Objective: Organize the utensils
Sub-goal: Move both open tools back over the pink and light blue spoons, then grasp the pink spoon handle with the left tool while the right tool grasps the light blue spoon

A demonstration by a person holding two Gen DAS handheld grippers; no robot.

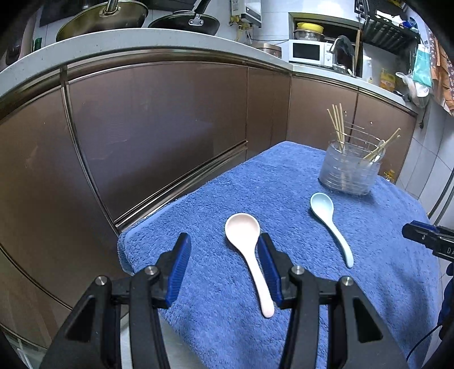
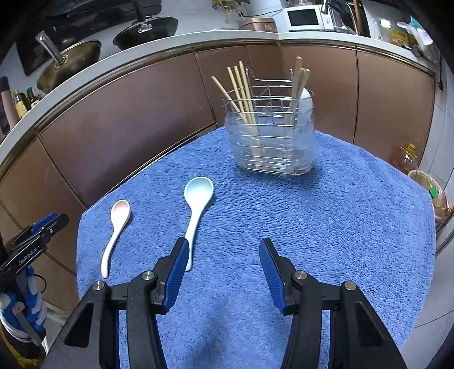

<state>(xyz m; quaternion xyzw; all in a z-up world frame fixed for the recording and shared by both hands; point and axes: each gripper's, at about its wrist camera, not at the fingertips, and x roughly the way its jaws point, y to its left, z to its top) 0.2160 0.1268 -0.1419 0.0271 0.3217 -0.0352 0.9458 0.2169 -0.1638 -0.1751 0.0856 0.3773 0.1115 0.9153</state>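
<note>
A pink spoon (image 1: 249,255) and a light blue spoon (image 1: 329,224) lie on a blue towel (image 1: 227,204), bowls toward the far side. A wire utensil holder (image 1: 350,167) with a clear liner stands at the far right, with several wooden chopsticks (image 1: 337,125) in it. My left gripper (image 1: 224,241) is open above the towel's near edge, and the pink spoon's handle lies just inside its right finger. In the right wrist view my right gripper (image 2: 224,247) is open and empty, to the right of the blue spoon (image 2: 195,210); the pink spoon (image 2: 116,230) lies further left, the holder (image 2: 272,136) ahead.
Brown cabinet doors (image 1: 156,136) under a grey counter stand behind the towel. Pans (image 1: 181,22) and a microwave (image 1: 309,51) sit on the counter. An oil bottle (image 2: 407,159) and a basket (image 2: 431,187) stand on the floor at the right.
</note>
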